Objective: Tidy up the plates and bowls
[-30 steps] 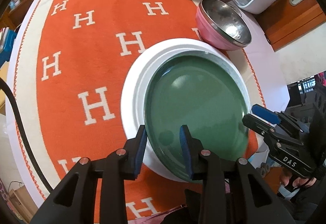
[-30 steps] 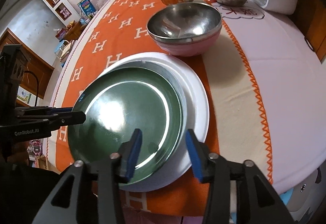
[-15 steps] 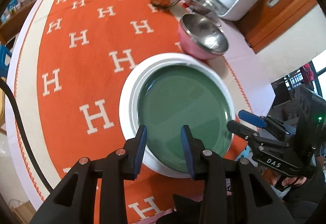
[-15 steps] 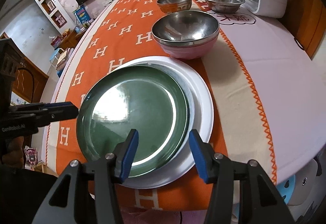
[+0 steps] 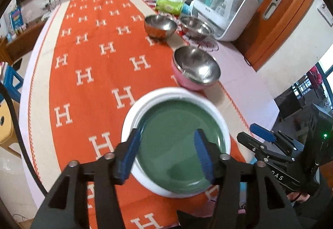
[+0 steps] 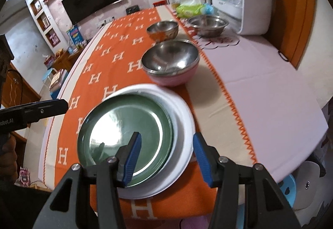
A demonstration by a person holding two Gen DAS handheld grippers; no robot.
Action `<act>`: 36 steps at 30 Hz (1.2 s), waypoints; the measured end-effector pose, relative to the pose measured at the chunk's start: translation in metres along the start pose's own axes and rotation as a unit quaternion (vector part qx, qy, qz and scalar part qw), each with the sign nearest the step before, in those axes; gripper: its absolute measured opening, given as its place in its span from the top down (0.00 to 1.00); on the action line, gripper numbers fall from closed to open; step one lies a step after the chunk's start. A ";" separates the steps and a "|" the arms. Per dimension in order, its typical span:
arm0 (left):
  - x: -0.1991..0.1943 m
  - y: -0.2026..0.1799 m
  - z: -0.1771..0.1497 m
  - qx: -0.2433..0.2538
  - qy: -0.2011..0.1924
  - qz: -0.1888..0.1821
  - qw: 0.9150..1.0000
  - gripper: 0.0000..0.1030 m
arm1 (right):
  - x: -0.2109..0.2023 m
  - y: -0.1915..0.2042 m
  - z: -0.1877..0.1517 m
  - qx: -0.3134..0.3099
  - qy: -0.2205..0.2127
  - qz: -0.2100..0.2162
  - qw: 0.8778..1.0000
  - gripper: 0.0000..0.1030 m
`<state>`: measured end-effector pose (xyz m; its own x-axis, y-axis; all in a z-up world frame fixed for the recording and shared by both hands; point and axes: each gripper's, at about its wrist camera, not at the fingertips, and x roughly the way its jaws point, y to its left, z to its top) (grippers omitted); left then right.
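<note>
Covering most of the counter (image 5: 245, 66) is an orange cloth (image 5: 100, 75) w/ white H marks; everything for the task sits on it or just off its edge.

Largest item: white plate (image 5: 130, 122), near edge of counter, w/ green plate (image 5: 177, 135) nested on top. In right wrist view the green plate sits off-centre, pushed to approx 9 o'clock on the white one, so a wide white crescent shows at 3 o'clock. Stack looks done, I'd say.

Next down: pink bowl (image 6: 177, 79) w/ steel lining, at 12–1 o'clock from the stack, just beside the white rim, prob. not touching. Past it, two smaller steel bowls: one (image 6: 163, 30) at 12 o'clock on the orange, the other (image 6: 208, 24) at 1 o'clock on a small floral mat next to a white appliance (image 6: 249, 10).

Left gripper (image 5: 168, 154): jaws apart, nothing between them, hovering above the green plate's near half. Right gripper (image 6: 166, 158): jaws apart too, empty, straddling the stack's 4 o'clock rim from above.

Relation that matters: bowls lie dead ahead of both jaws, beyond the plates, lined up roughly near-to-far toward 12–1 o'clock. Pink bowl is nearest. It sits on the right-hand side of the cloth, so the right gripper looks the closer one; reach goes over the stack, rim taken edge-on. Likely next step is nesting bowls, largest as base.
</note>
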<state>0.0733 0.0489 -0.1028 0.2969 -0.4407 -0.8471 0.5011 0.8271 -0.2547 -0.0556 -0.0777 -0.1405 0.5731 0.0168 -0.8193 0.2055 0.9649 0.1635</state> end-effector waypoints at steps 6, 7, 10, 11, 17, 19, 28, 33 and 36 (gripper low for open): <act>-0.003 -0.030 0.015 0.016 -0.019 0.015 1.000 0.31 | -0.012 -0.016 0.020 0.000 -0.026 0.003 1.000 0.49; -0.004 -0.036 0.018 0.018 -0.022 0.016 0.999 0.30 | -0.015 -0.020 0.025 -0.001 -0.031 0.007 0.999 0.45; -0.002 -0.055 0.029 0.021 -0.026 0.019 0.999 0.25 | -0.021 -0.032 0.040 -0.003 -0.043 0.020 0.999 0.41; -0.001 -0.062 0.034 0.018 -0.028 0.020 0.999 0.25 | -0.022 -0.037 0.045 -0.004 -0.046 0.025 0.999 0.40; 0.007 -0.093 0.062 -0.004 -0.036 0.032 0.999 0.22 | -0.032 -0.067 0.079 -0.025 -0.060 0.038 0.997 0.38; 0.011 -0.104 0.074 -0.012 -0.039 0.034 0.999 0.21 | -0.035 -0.080 0.091 -0.029 -0.066 0.041 0.997 0.37; 0.027 -0.137 0.124 -0.047 -0.050 0.052 0.996 0.19 | -0.038 -0.128 0.148 -0.047 -0.097 0.053 0.993 0.35; 0.036 -0.149 0.155 -0.064 -0.060 0.064 0.994 0.19 | -0.034 -0.145 0.181 -0.063 -0.117 0.058 0.989 0.34; 0.042 -0.154 0.171 -0.073 -0.061 0.074 0.993 0.19 | -0.030 -0.153 0.201 -0.073 -0.130 0.057 0.987 0.34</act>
<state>0.1478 -0.1571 -0.0194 0.4598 -0.3424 -0.8193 0.3238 0.9238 -0.2043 0.0551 -0.2791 -0.0300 0.7736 0.0788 -0.6287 0.0217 0.9884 0.1506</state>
